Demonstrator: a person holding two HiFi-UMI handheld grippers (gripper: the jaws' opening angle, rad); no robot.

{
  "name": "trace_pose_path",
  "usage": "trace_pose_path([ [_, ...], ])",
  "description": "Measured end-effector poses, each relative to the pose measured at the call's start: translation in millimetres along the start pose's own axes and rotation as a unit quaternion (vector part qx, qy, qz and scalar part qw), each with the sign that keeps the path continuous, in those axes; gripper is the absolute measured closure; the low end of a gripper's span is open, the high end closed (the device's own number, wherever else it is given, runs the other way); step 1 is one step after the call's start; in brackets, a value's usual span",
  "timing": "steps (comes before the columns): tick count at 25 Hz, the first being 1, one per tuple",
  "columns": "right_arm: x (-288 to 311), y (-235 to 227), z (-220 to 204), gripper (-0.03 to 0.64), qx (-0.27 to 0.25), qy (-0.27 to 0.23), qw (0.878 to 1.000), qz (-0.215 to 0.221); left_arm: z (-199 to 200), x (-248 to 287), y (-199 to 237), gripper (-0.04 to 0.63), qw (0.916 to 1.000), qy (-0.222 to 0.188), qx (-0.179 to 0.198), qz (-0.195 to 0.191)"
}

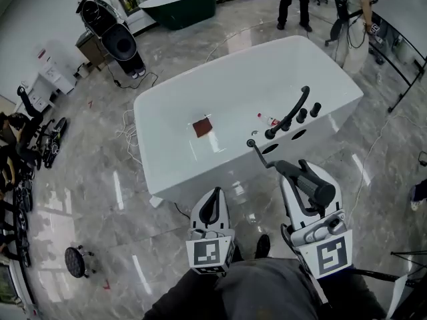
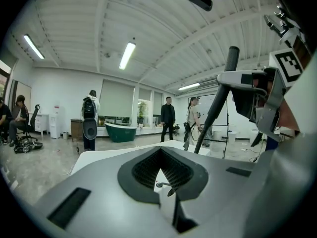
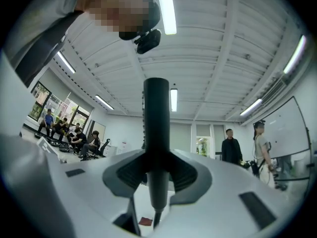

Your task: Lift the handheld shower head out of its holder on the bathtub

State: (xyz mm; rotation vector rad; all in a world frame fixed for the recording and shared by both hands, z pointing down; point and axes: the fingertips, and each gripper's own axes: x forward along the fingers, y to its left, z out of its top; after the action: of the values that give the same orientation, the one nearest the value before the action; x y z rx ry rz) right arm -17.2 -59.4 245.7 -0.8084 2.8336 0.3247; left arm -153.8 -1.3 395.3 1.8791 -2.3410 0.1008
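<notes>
The shower head [image 1: 312, 184] is gripped by the right tongs [image 1: 300, 172] in the lower right of the head view. It is held below the near rim of the white bathtub [image 1: 173, 159] and clear of it. In the right gripper view the shower head is seen upright between the two pads, which are pressed on it from both sides. A thin hose [image 1: 260, 153] is seen from its end up to the tub's rim, near two dark oval openings [image 1: 270, 149]. A black spout [image 1: 291, 111] and knobs [image 1: 303, 115] are mounted higher on this rim. The left tongs [image 1: 214, 193] are held at the bottom centre, closed tip to tip, and nothing is gripped in them. A small red-brown square [image 1: 203, 127] is seen inside the tub.
</notes>
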Motion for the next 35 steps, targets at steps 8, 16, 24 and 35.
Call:
trace_pose_path([
  [8,31.5,23.9,-50.1,0.478,0.038,0.054,0.998,-0.02,-0.2,4.5,27.9,0.592,0.9997,-0.013,-0.01,-0.016],
  [16,21.5,10.6,-20.4,0.477,-0.008,0.059,0.998,-0.015,9.1,-3.4,-0.3,0.592,0.9986,0.0,-0.009,-0.052],
  [24,19.3,3.4,-13.6,0.477,-0.015,0.054,0.998,-0.023,16.2,1.3,-3.3,0.592,0.9976,-0.012,-0.005,-0.067],
  [35,-122.2,-66.8,23.5,0.477,-0.057,0.038,0.998,-0.009,18.8,-53.7,-173.1,0.592,0.9965,-0.028,0.0,-0.079],
])
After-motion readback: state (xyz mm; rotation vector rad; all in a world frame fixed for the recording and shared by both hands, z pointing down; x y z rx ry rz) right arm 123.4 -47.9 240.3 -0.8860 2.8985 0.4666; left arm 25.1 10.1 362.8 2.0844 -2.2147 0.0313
